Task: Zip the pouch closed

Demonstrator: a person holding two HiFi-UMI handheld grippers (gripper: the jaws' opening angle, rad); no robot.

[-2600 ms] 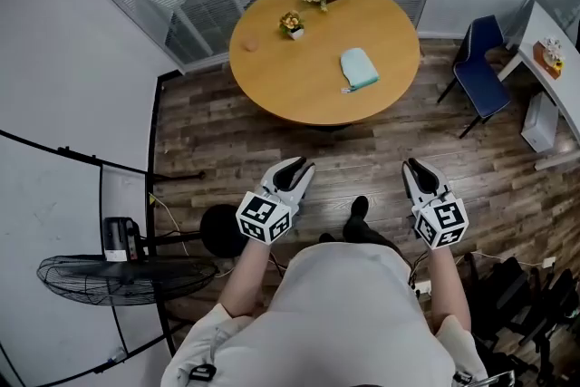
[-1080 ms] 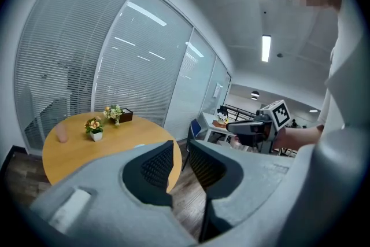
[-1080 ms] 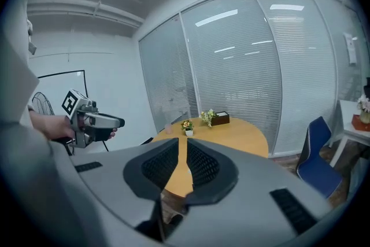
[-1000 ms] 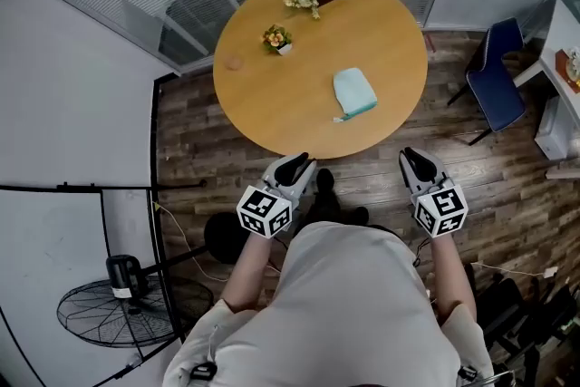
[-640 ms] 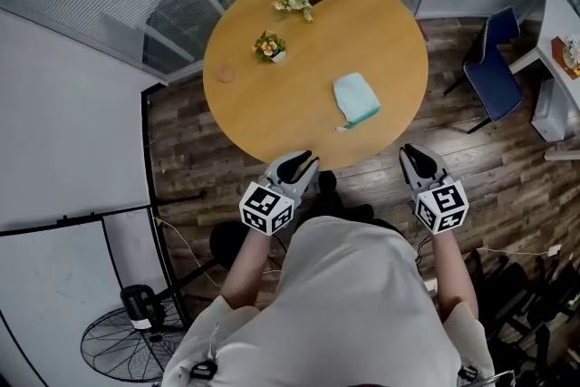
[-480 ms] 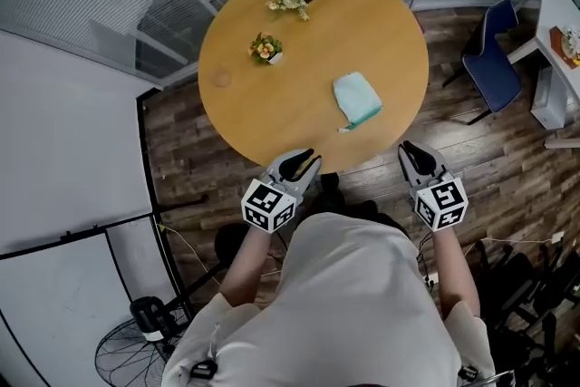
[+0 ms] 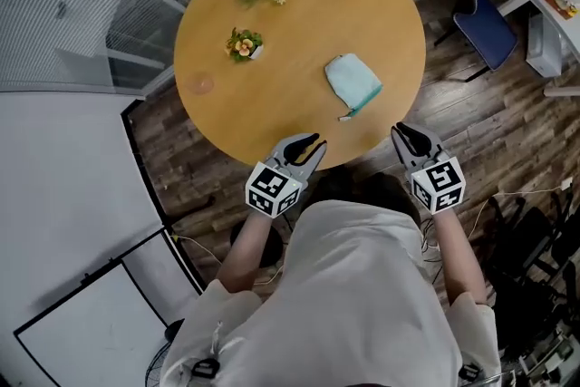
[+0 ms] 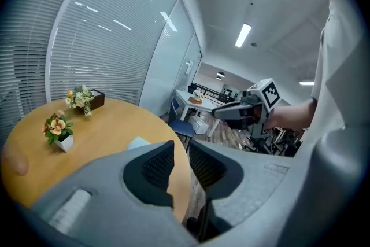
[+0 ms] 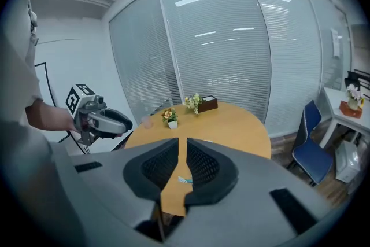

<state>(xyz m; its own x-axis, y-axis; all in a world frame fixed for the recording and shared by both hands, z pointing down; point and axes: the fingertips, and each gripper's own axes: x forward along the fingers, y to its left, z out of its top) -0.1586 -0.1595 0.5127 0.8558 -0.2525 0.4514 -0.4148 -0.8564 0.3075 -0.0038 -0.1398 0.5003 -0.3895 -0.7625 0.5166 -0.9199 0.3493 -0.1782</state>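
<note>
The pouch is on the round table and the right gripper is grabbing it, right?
No. The pouch is on the round table, but the right gripper is empty, apart from it near the table's edge; the head view shows this.

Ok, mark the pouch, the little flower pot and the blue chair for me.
pouch (image 7: 353, 82), head view, middle of its pale teal fabric.
little flower pot (image 7: 243, 43), head view, on the blossoms above the white pot.
blue chair (image 7: 482, 24), head view, on its seat.
</note>
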